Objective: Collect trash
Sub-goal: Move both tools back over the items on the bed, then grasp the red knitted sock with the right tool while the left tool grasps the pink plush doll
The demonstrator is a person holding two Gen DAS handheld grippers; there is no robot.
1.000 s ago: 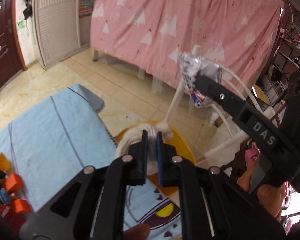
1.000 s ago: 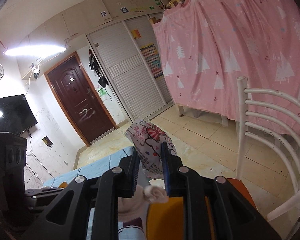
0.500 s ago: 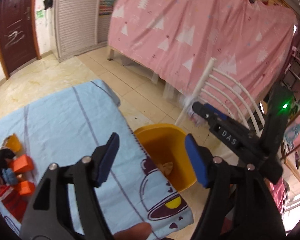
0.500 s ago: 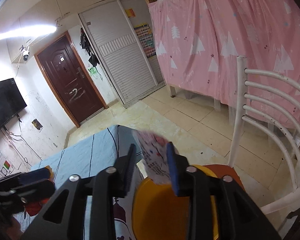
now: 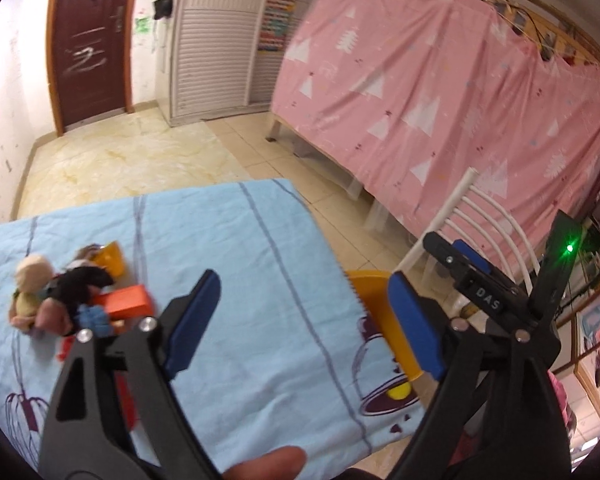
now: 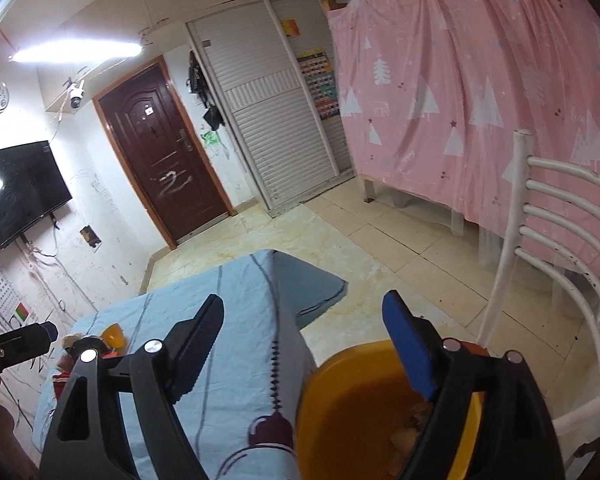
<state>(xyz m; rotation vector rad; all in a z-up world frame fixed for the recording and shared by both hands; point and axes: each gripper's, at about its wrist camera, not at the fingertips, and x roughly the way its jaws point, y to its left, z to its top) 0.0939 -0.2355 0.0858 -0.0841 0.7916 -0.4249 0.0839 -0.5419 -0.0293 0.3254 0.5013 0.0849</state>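
- left gripper (image 5: 300, 320) was opening over the blue cloth (image 5: 240, 248), nothing between its jaws
- right gripper (image 6: 304, 344) was opening too, empty, yellow bin (image 6: 352, 408) at its 5 o'clock

Bright ceiling tube light (image 6: 76, 50) glares; edges warp, slight blur.

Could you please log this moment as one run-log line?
left gripper: opening, empty | right gripper: opening, empty, over yellow bin | clutter pile: on blue tablecloth
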